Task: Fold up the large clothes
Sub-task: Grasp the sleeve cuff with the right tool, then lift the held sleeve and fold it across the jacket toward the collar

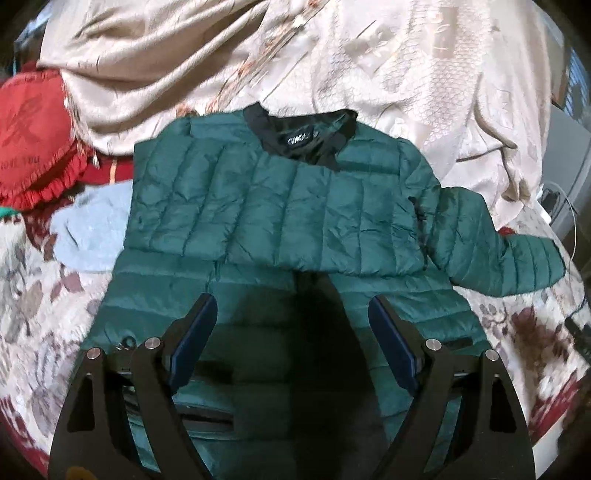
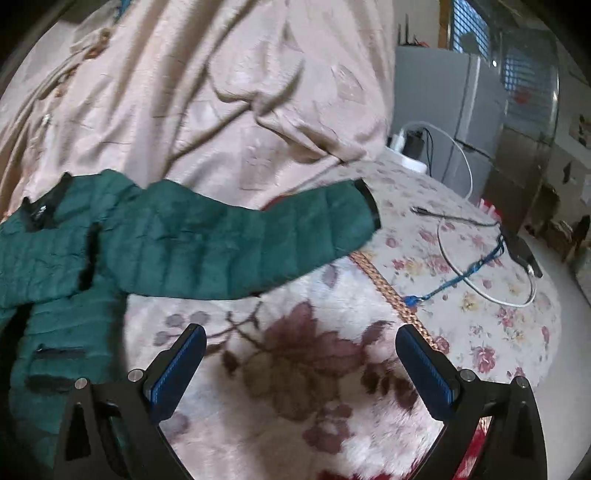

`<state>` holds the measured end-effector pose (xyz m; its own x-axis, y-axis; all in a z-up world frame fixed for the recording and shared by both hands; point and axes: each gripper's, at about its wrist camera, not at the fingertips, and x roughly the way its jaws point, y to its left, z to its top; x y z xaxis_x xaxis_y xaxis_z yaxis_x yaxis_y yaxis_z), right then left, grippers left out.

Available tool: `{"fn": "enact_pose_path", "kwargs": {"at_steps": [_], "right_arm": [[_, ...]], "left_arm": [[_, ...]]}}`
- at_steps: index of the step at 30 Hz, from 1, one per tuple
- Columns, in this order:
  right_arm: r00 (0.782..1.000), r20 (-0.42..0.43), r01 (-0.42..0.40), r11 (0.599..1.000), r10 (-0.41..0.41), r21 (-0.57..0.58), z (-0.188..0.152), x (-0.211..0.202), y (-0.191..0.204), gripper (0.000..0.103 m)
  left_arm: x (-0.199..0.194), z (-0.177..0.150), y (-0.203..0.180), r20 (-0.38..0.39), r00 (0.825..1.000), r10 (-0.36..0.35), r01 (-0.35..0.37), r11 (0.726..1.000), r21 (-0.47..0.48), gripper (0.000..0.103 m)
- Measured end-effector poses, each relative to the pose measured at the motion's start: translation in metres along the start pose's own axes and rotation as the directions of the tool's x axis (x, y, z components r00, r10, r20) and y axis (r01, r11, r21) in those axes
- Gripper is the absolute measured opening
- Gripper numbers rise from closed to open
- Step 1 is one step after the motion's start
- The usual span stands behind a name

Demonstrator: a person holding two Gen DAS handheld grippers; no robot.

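Green puffer jacket [image 1: 280, 206] spread flat on floral blanket [image 2: 303, 369], dead ahead of left gripper [image 1: 291, 325]: wide open, holding nothing. Right gripper [image 2: 301, 354] likewise agape, empty, w/ loose sleeve [image 2: 236, 240] ahead, up-left. Looks light, puffy, slick; best pinched at cuff [image 2: 369, 208], prob.

Green puffer jackets [image 1: 280, 206]: one
Grippers: two, left gripper [image 1: 291, 314], right gripper [image 2: 301, 347]
Red cushions [image 1: 33, 136]: one
White cables [image 2: 465, 162]: one

Soft daylight from the window [image 2: 476, 33]; both fisheye views motion-blurred, corners vignetted black, edges strongly curved
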<state>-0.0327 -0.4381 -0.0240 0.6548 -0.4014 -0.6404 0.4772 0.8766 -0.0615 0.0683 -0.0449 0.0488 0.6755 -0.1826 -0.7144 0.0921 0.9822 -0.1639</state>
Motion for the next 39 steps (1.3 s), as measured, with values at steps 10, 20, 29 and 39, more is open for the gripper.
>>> {"fn": "enact_pose_path", "kwargs": {"at_steps": [10,20,29,39], "right_arm": [[1.0,0.001,0.012,0.988,-0.012,0.156,0.048,0.071,-0.058,0.098],[0.995,-0.086,-0.018,0.964,0.042,0.266,0.097,0.156,-0.081,0.069],[0.995,-0.092,-0.019,0.983,0.037,0.184,0.104,0.144,-0.043,0.026],[0.994,-0.033,-0.1,0.993,0.102,0.067,0.113,0.099,0.026,0.024]], "left_arm": [[0.013,0.011,-0.007,-0.041,0.999,-0.035,0.034,0.999,-0.028,0.084],[0.023,0.023,-0.025,-0.014,1.0,0.011,-0.01,0.998,0.06,0.084],[0.048,0.021,-0.01,-0.104,0.992,0.071,-0.069,0.997,0.028,0.084],[0.053,0.025,0.03,-0.087,0.967,0.238,-0.237,0.971,0.017,0.084]]}}
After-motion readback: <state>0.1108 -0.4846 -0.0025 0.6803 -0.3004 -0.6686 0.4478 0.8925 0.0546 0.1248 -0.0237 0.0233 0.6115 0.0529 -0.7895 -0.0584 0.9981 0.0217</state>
